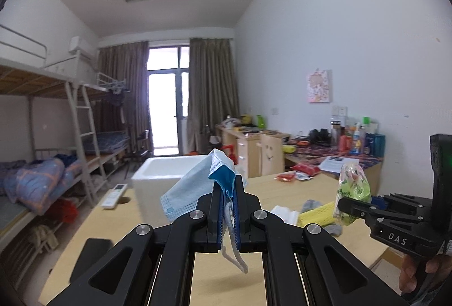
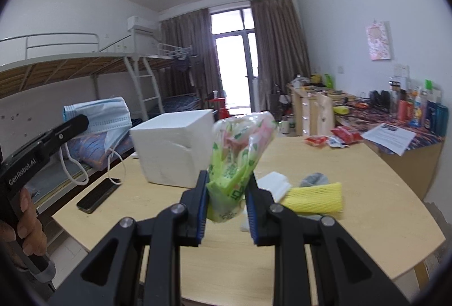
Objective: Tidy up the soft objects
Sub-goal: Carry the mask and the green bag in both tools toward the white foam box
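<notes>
My left gripper [image 1: 226,187] is shut on a light blue face mask [image 1: 192,187], held above the wooden table [image 1: 282,193]; its ear loops hang down. The mask also shows in the right wrist view [image 2: 104,119], at the left gripper's tip [image 2: 82,120]. My right gripper [image 2: 227,184] is shut on a green and pink plastic packet [image 2: 240,156], held above the table; it shows in the left wrist view [image 1: 353,187] too. A white foam box [image 2: 175,144] stands open on the table behind both. A yellow mesh sponge [image 2: 316,197], a grey sock [image 2: 315,178] and a white pad [image 2: 274,183] lie on the table.
A black phone [image 2: 97,195] and a white remote [image 1: 114,194] lie near the table's left edge. Red snack packets [image 2: 333,137] and a paper sheet [image 2: 389,137] lie at the far right. A bunk bed [image 2: 84,71] stands to the left, cluttered desks [image 2: 367,108] along the right wall.
</notes>
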Demonstrator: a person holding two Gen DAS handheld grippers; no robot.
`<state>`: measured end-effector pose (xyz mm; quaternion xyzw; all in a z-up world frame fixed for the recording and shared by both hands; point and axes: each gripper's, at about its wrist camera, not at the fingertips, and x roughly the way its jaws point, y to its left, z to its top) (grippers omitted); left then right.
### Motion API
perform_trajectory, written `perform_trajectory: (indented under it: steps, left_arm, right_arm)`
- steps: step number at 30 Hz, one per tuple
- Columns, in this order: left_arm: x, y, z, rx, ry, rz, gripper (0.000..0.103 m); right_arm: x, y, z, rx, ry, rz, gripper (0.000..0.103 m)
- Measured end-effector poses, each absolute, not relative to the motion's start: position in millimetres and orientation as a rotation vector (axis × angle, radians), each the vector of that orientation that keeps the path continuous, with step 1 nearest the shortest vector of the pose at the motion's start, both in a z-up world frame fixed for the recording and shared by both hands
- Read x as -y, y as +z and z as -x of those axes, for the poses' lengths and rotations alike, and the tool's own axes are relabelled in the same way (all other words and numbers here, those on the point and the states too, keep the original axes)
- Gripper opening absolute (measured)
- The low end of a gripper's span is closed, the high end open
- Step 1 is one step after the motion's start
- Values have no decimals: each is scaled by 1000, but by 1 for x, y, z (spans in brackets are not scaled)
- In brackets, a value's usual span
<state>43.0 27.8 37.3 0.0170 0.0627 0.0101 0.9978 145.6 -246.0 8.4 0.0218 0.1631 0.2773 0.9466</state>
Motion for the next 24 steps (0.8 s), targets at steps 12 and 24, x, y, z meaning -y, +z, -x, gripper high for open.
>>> perform_trajectory:
  steps: [12, 24]
  left_arm:
    - [-65, 26, -14, -135, 162, -14, 6]
    - [-72, 28, -11, -130, 169, -15, 6]
  right_arm:
    - [195, 7, -123, -335, 687, -24, 28]
    - [179, 12, -126, -334, 714, -6, 28]
